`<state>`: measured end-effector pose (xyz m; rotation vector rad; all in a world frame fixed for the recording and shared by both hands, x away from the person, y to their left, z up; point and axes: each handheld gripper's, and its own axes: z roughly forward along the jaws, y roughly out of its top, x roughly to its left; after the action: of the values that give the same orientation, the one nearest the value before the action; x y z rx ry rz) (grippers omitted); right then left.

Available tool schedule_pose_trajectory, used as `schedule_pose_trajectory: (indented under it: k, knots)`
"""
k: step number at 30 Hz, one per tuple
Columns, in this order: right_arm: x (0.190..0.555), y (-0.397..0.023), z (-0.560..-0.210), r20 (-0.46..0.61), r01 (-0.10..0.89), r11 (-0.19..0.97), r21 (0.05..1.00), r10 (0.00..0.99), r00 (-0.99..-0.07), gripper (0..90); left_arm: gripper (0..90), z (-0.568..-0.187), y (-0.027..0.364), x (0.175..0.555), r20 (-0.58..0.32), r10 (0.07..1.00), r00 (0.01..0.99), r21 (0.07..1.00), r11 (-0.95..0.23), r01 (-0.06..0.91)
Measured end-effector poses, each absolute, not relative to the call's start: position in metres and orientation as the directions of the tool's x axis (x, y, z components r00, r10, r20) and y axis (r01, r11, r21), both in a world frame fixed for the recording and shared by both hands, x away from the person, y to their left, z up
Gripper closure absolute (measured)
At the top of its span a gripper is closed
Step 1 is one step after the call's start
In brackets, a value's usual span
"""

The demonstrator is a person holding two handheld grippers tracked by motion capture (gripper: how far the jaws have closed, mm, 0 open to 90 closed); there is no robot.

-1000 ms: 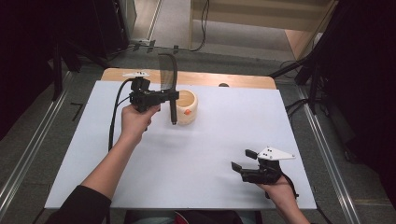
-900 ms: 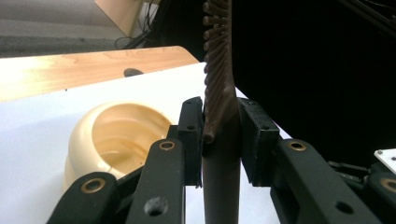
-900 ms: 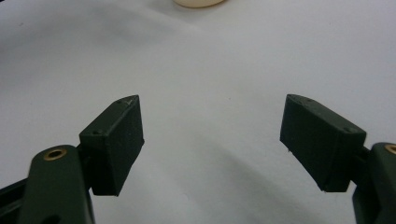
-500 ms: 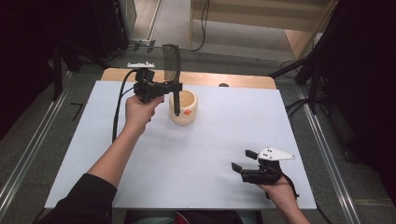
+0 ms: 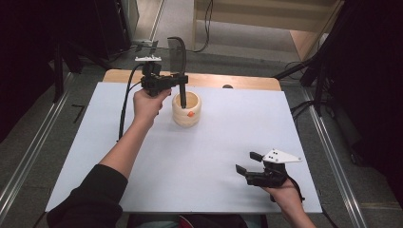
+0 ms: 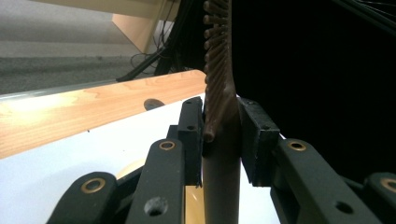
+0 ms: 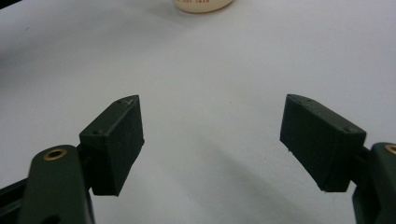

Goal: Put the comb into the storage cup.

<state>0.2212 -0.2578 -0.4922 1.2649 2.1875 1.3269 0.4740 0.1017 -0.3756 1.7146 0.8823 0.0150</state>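
My left gripper [image 5: 182,80] is shut on a dark brown brush [image 5: 180,61], held upright with its bristled head on top. The brush's lower end dips into a cream ribbed cup [image 5: 186,114] at the far middle of the white table [image 5: 190,161]. In the left gripper view both pads clamp the brush handle [image 6: 222,140] and a bit of the cup [image 6: 190,205] shows below. My right gripper [image 5: 247,162] rests near the front right edge, open and holding nothing. In the right gripper view the right gripper [image 7: 212,140] faces bare white surface, with the cup [image 7: 203,4] far ahead.
A wooden strip [image 5: 237,81] runs along the table's far edge, with a small dark round spot [image 5: 227,86] beside it. Metal rails [image 5: 332,147] flank the table on the floor. The left gripper's black cable [image 5: 124,109] hangs down past the person's forearm.
The left gripper has carried the brush farther away and slightly right. The brush's lower end, earlier in front of the cup, now sits inside it. The right gripper has stayed put.
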Motion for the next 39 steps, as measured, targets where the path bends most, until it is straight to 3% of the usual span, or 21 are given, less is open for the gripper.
schedule_pose_trajectory:
  k: [13,39]
  knots:
    - [0.221,-0.259,-0.490,0.194,0.524,0.175,0.834,0.795,-0.575,19.7,72.8,-0.394,0.095,0.487,-0.382,0.599,0.704,0.844,-0.083,0.529]
    - [0.222,-0.260,-0.491,0.196,0.531,0.175,0.829,0.798,-0.570,19.7,72.8,-0.421,0.091,0.482,-0.371,0.599,0.710,0.835,-0.119,0.537]
